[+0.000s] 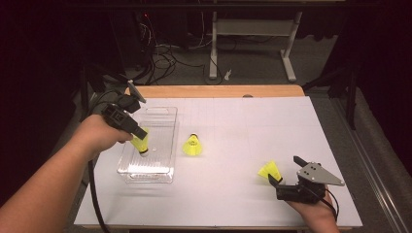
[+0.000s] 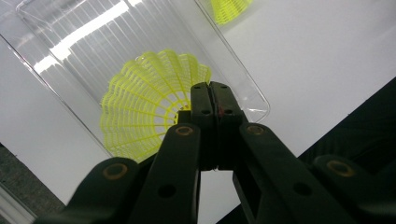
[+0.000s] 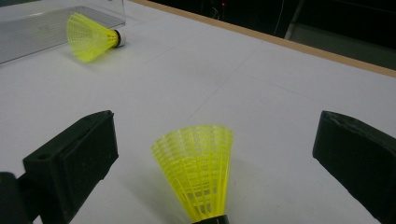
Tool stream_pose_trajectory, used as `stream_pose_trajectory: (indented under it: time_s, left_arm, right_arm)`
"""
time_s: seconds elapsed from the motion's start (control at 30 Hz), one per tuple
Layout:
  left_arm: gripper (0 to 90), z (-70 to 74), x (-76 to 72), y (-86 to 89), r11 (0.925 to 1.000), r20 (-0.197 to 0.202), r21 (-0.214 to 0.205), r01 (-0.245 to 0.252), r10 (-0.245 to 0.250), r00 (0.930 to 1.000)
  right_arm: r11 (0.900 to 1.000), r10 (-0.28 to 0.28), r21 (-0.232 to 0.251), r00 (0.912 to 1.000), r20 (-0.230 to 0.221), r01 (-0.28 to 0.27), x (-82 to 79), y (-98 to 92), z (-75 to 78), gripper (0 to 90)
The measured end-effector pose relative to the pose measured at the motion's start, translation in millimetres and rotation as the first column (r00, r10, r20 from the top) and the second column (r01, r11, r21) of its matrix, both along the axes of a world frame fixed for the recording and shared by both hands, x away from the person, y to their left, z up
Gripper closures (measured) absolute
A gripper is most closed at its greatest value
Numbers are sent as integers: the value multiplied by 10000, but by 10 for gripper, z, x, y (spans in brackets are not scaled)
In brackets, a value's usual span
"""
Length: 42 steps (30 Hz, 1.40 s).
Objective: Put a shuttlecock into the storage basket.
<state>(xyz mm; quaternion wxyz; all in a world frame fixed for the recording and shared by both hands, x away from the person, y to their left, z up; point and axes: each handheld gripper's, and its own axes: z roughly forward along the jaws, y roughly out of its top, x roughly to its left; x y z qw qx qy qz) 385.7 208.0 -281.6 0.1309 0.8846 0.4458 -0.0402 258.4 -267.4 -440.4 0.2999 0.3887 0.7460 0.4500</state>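
We've got one yellow plastic shuttlecock (image 1: 140,144) pinched in the left gripper (image 1: 141,137) over the clear plastic bin (image 1: 160,116) — next it needs letting go; the right gripper (image 3: 210,154) gapes wide around another shuttlecock (image 3: 198,175).

On the counter (image 1: 233,184) the tray (image 1: 163,114) sits at the left, one shuttlecock (image 1: 140,144) held over its inside — a second shuttlecock (image 1: 192,146) just right of it, a third (image 1: 270,171) at far right, between open jaws.

Black left gripper (image 1: 138,132), right gripper (image 1: 286,172): brass screws, grey tri plates, black cables.
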Motion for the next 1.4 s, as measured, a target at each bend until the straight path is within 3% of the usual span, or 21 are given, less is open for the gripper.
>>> stream_pose_trajectory:
  time_s: [0.97, 1.4]
  left_arm:
    - [895, -448, 416, -379, 9998, -451, 175, -69, 77, 9990]
    - [895, -699, 608, -452, 9990, -754, 379, -251, 279, 9968]
  right_arm:
    - [10000, -86, 34, 10000, 30, 86, 11, -40, 11, 6]
    - [9999, -129, 80, 9999, 11, 129, 11, -56, 10, 6]
